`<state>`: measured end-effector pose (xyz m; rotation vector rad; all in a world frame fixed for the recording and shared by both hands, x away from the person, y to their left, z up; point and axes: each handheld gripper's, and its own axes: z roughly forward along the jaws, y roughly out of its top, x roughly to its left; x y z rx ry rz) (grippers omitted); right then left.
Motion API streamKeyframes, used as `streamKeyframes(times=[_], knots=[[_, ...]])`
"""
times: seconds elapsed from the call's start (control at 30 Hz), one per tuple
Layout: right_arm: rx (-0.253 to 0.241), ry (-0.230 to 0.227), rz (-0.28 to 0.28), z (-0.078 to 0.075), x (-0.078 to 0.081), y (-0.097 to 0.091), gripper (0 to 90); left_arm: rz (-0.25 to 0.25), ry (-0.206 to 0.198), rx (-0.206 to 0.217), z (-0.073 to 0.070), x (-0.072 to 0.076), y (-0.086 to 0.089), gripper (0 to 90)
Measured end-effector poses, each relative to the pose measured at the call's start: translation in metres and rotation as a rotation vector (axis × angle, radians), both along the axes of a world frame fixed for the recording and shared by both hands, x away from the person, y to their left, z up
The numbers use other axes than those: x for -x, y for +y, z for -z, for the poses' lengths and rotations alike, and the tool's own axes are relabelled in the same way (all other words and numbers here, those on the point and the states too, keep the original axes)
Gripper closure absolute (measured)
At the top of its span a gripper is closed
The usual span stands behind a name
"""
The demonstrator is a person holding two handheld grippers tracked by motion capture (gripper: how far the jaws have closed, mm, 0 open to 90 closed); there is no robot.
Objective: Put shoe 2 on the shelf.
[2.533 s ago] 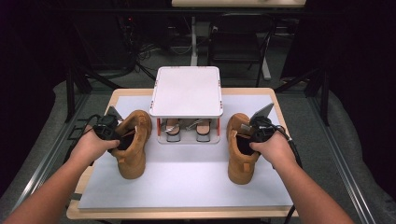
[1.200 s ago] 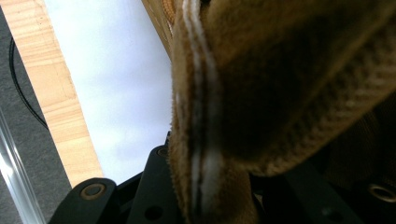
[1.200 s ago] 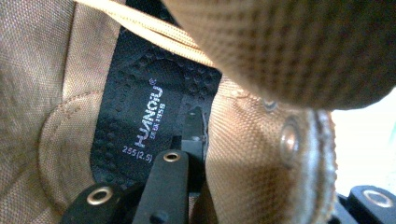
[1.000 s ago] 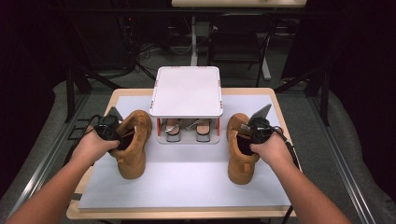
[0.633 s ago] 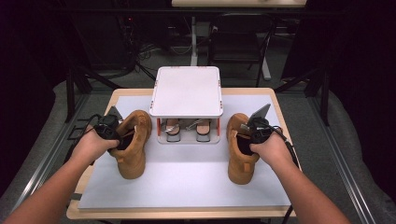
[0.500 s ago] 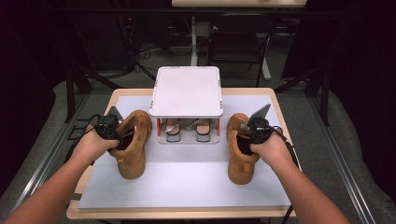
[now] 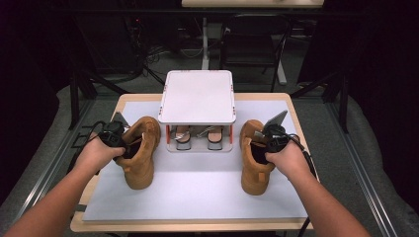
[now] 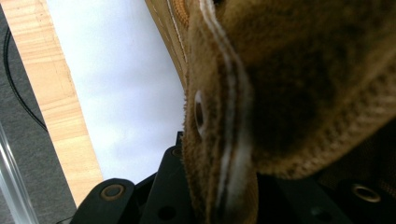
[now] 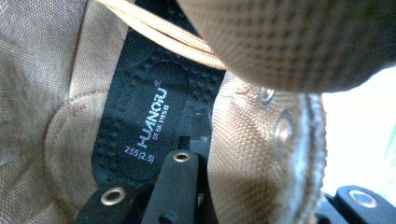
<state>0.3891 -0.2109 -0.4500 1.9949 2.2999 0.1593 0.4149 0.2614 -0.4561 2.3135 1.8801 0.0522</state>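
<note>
Left tool (image 7: 114, 139): its jaws have just been closing and now pinch the collar edge of the left boot (image 7: 140, 157); in the left gripper view the stitched rim with one eyelet (image 8: 199, 111) runs down between them.
Left boot: stands on the white mat (image 7: 197, 190), toe pointing back toward the person, its opening right under the left tool and its toe well behind it.
What changed: against the earlier high views both hands sit in the same spots and both boots are unmoved; only the jaws have drawn in. I read that as the grip being secured, with the lift not yet begun.
Rack (image 7: 197, 96): a white flat-topped stand between the two tools and beyond them; a pair of sandals (image 7: 198, 136) rests on its lower level.
Right tool (image 7: 271, 140): jaws likewise just closing, now clamped on the side wall of the right boot (image 7: 255, 160), one jaw inside over the black insole (image 9: 140, 116), the other outside; the outer pad is hidden, so firmness there is probably fine but unconfirmed.
Right boot: directly under the right tool, toe toward the person.
Materials: tan nubuck outers, soft and matte; woven mesh lining; pale stitching; metal eyelets; dimpled rubbery insole with printed size mark.
Worktop (image 7: 64, 103): pale wood edge showing around the mat.
</note>
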Motion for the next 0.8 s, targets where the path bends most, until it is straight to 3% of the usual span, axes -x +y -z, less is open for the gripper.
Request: streamKeyframes(times=[0.3,0.37,0.47,0.53,0.67,0.8], knots=[[-0.006,0.008,-0.006,-0.0013,-0.0001,-0.0005,83.4,-0.007,0.0,0.003,-0.0001,0.0012,0.0028,83.4],[-0.017,-0.028,0.019,0.001,0.0008,0.0024,83.3,-0.004,0.0,0.0,-0.0001,0.0013,0.0027,83.4],[-0.001,-0.004,-0.007,-0.0007,-0.0005,0.0021,82.8,-0.008,0.0,-0.002,-0.0002,0.0012,0.0023,83.4],[0.001,-0.031,0.004,0.001,0.0008,0.0037,82.5,-0.015,0.001,0.001,-0.0002,0.0013,0.0025,83.1],[0.01,-0.039,-0.011,-0.0004,0.0022,0.0045,83.2,0.004,0.001,-0.008,-0.0004,0.0012,0.0016,82.9],[-0.015,-0.043,-0.012,-0.0009,0.001,0.0031,84.8,-0.008,-0.005,-0.007,-0.0002,0.0008,0.0014,83.3]])
